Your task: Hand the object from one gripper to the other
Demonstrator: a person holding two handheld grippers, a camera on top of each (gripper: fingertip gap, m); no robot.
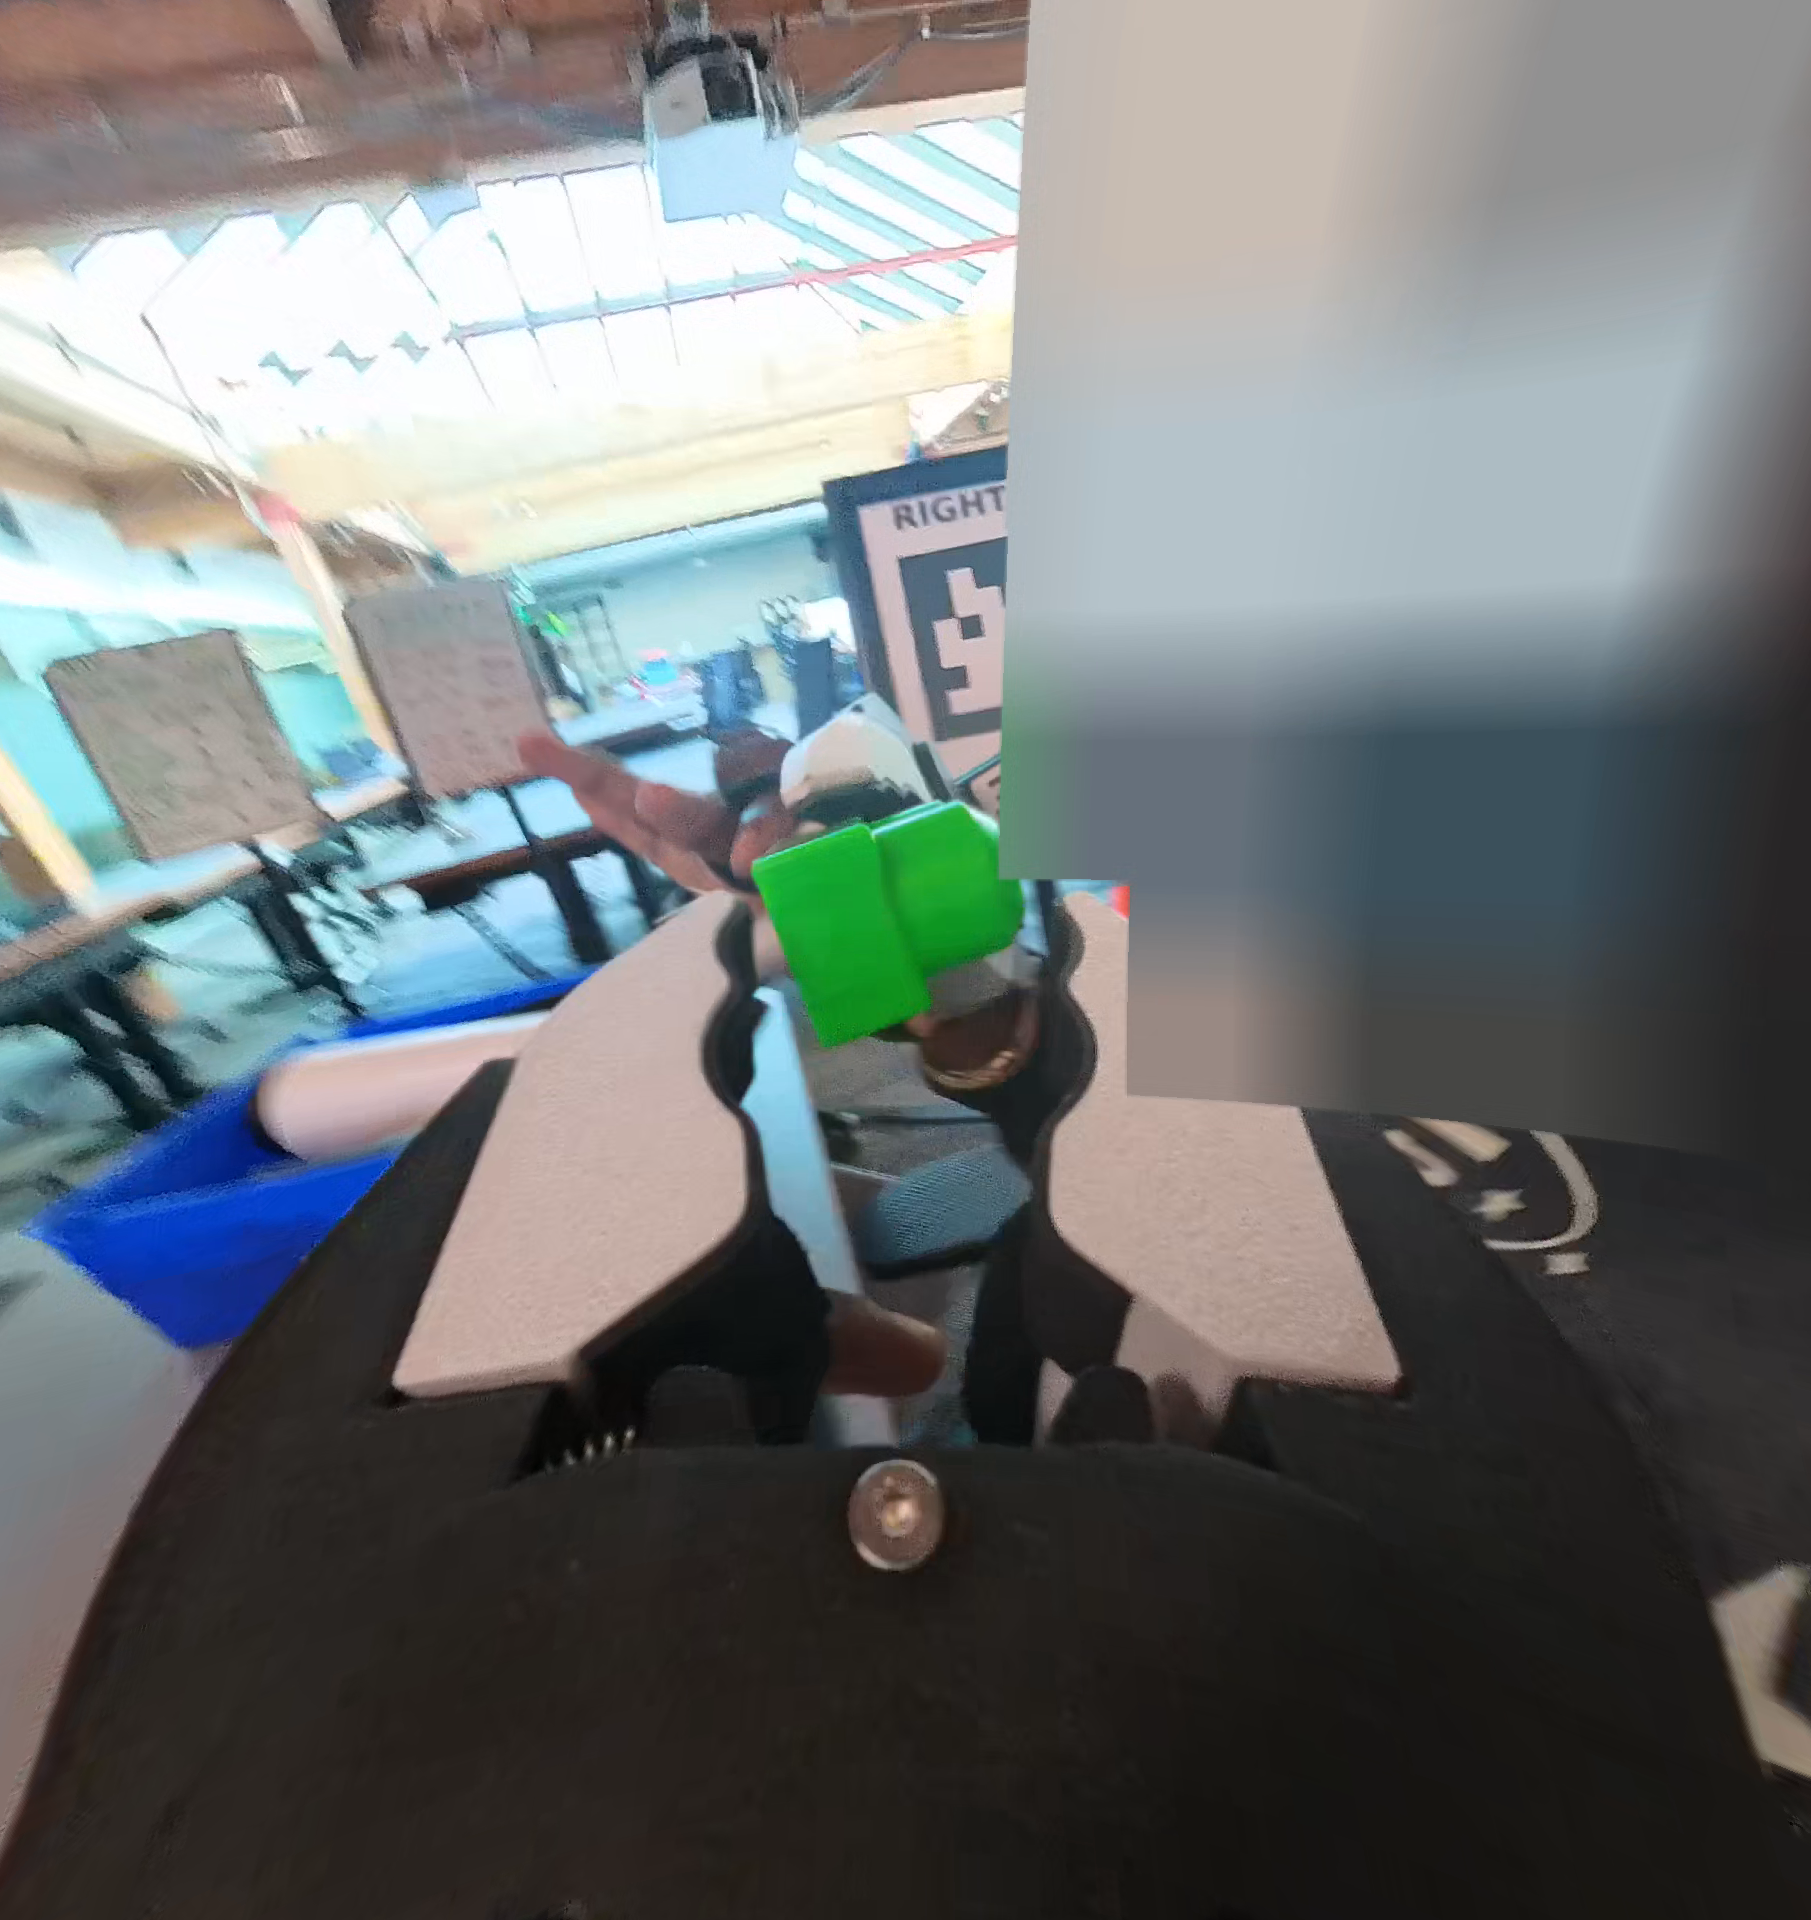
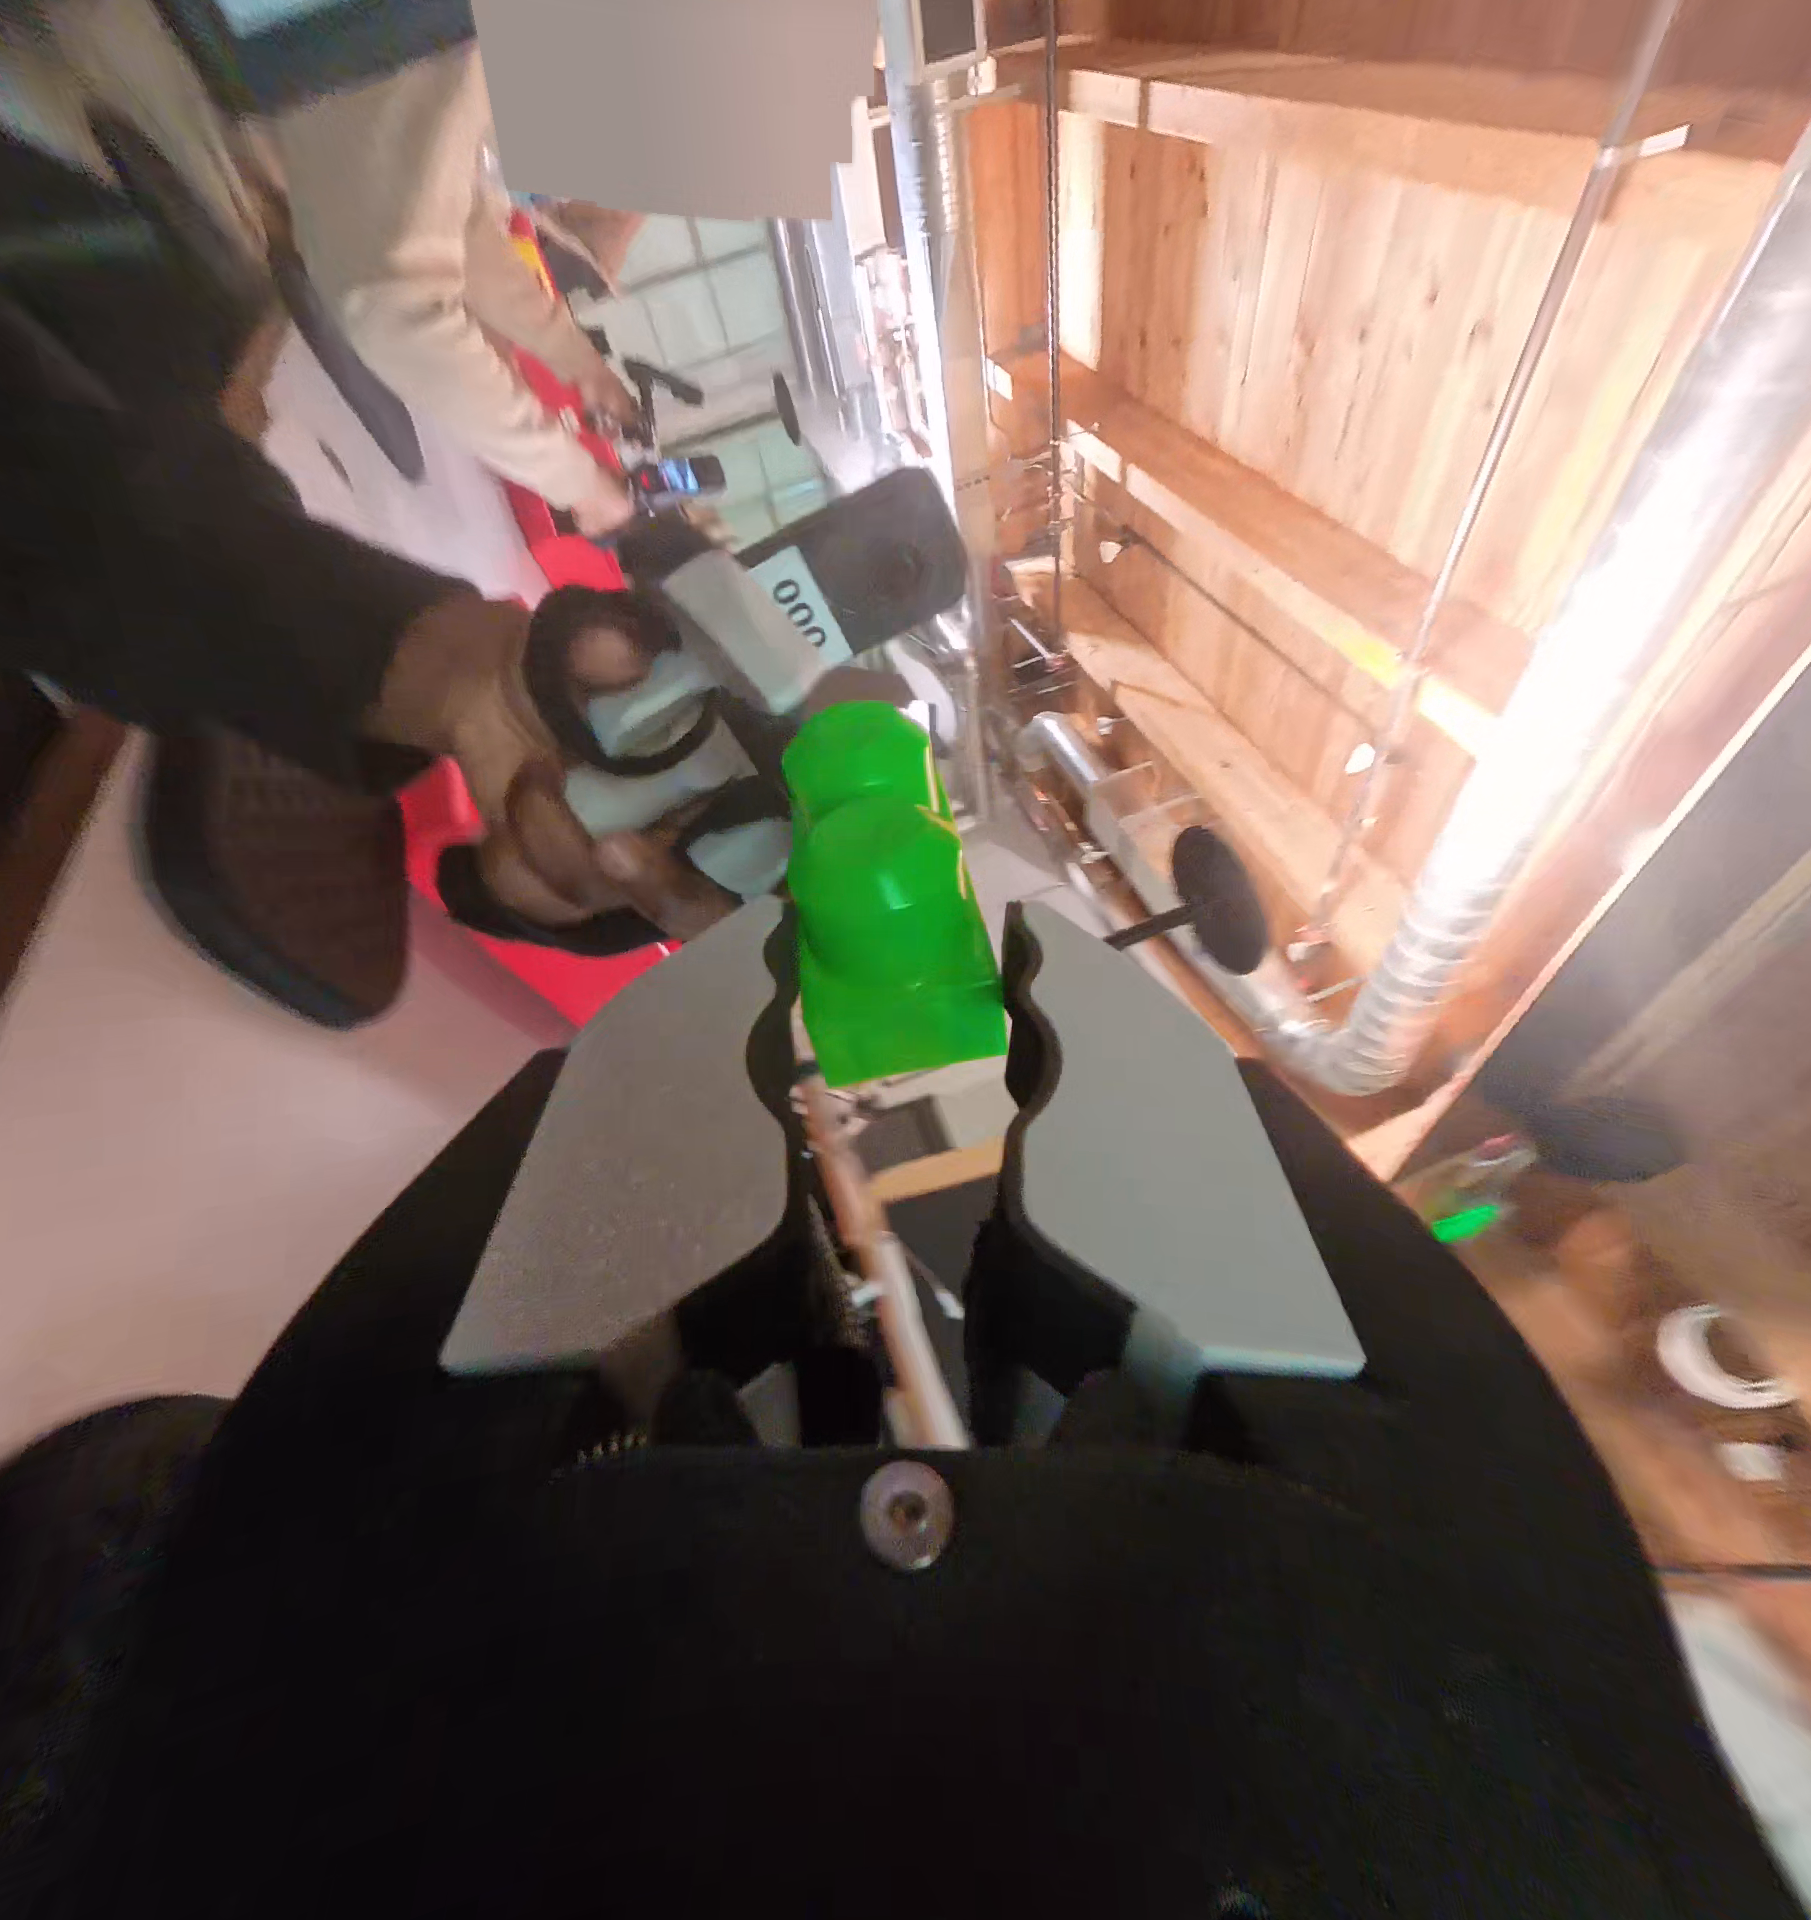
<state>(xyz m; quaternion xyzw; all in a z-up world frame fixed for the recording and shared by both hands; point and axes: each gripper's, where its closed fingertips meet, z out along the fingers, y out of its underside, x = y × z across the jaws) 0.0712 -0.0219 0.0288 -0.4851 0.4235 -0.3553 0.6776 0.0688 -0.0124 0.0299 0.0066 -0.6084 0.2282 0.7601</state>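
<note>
Likely light, stiff and slick, the green plastic piece (image 2: 896,914) sits pinched in your right claw (image 2: 896,961), so close your open, empty left claw (image 1: 901,945) on its free end.

Green object (image 2: 885,914) – bright, uniform lime green, glossy highlights on rounded faces. Left gripper (image 1: 906,914): grey speckled fingers (image 1: 610,1132) on matte black body. Right gripper (image 2: 896,920): same grey over black (silver screw at centre). Bin (image 1: 205,1195) – saturated blue. Marker board (image 1: 932,613): black-and-white block pattern, black border. Sleeve (image 2: 153,540) – black. Tray (image 2: 558,935) behind hand (image 2: 506,769) – vivid red. Wood wall (image 2: 1296,312) – warm orange-brown planks.
</note>
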